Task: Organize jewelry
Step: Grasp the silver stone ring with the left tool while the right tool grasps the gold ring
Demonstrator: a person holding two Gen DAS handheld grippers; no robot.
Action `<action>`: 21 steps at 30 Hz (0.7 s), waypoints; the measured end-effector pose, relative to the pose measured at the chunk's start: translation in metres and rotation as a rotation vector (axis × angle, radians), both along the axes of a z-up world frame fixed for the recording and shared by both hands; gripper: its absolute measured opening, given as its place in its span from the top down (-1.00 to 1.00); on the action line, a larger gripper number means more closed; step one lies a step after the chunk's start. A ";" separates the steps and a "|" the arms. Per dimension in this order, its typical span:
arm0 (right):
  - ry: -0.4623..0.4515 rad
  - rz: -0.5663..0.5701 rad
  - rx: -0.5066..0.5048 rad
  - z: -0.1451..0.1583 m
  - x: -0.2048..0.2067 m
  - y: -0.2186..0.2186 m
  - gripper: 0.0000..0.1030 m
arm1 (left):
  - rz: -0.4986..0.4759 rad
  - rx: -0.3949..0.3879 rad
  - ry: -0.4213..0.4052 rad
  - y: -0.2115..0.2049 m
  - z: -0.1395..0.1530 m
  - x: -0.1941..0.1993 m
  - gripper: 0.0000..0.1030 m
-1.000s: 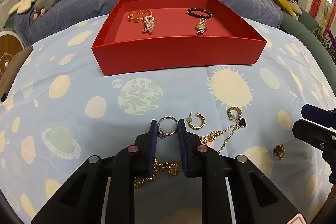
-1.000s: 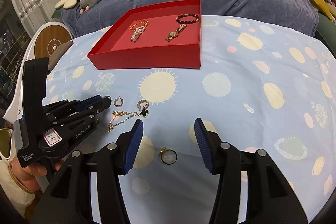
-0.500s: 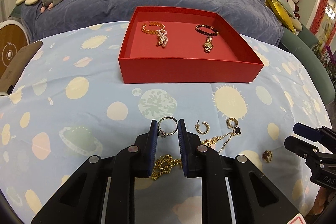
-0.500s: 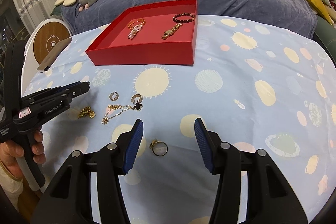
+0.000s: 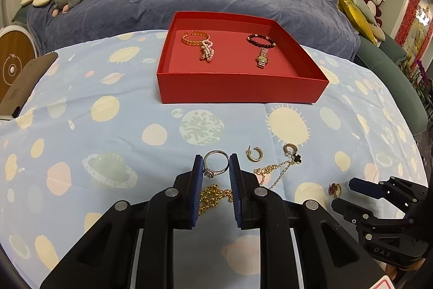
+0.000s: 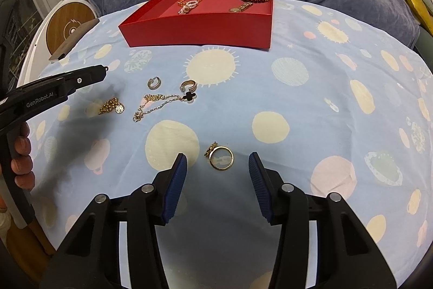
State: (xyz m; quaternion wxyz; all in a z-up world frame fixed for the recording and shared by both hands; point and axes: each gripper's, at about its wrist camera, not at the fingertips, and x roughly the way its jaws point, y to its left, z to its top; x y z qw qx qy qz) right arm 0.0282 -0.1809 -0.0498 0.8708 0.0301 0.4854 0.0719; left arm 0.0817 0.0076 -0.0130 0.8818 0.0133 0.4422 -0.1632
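Four pieces already inside shallow red cardboard tray [image 5: 240, 88] at twelve o'clock. Left gripper [image 5: 216, 167] clamped on thin silver ring [image 5: 215, 163]; right gripper [image 6: 217, 167] spread wide around gold ring [image 6: 221, 157]. Earrings, chains left on cloth.

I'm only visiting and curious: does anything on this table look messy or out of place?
Mostly the loose pieces. A thin gold chain lies tangled beside a black clover charm, and a second gold chain sits bunched up. The red tray looks tidy, its bracelets and watch laid apart. Nothing looks broken.
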 end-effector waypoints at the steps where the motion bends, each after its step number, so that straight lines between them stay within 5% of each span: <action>1: 0.002 0.003 -0.003 -0.001 0.001 0.001 0.19 | 0.001 0.000 0.001 0.000 0.000 0.001 0.67; 13: -0.002 0.007 -0.025 -0.006 0.008 0.004 0.55 | -0.008 0.001 0.011 -0.002 -0.003 0.003 0.67; 21: -0.008 0.005 -0.020 -0.004 0.009 0.003 0.56 | -0.008 0.001 0.016 -0.004 -0.005 0.005 0.67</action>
